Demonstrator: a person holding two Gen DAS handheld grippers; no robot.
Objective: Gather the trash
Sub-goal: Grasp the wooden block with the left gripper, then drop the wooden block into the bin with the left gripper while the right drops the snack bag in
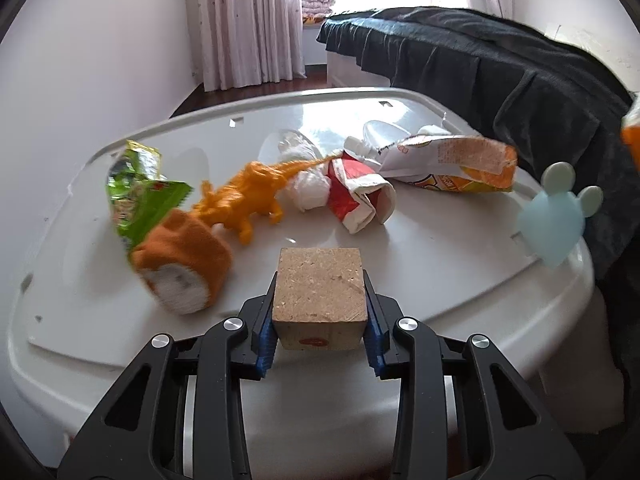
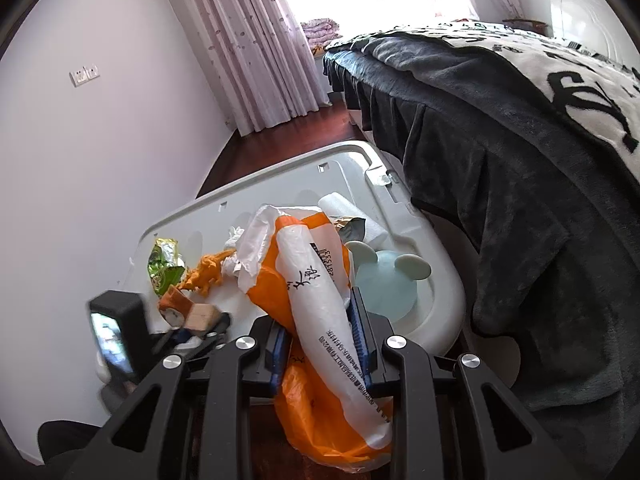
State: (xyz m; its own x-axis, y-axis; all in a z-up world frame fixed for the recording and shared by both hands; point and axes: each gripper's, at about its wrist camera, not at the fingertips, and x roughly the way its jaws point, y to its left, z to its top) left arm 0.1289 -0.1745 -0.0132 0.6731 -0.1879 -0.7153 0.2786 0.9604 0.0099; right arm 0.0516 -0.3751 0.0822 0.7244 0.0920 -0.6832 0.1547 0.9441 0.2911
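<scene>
L gripper is clamping a wooden cube at the near edge of the white bench, w/ wrappers & a red-and-white paper cup lying farther back, while R gripper is pinching an orange-and-white plastic bag.

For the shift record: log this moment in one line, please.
left claw: shut on wooden block | right claw: shut on orange-white plastic bag | wrappers on white lid
</scene>
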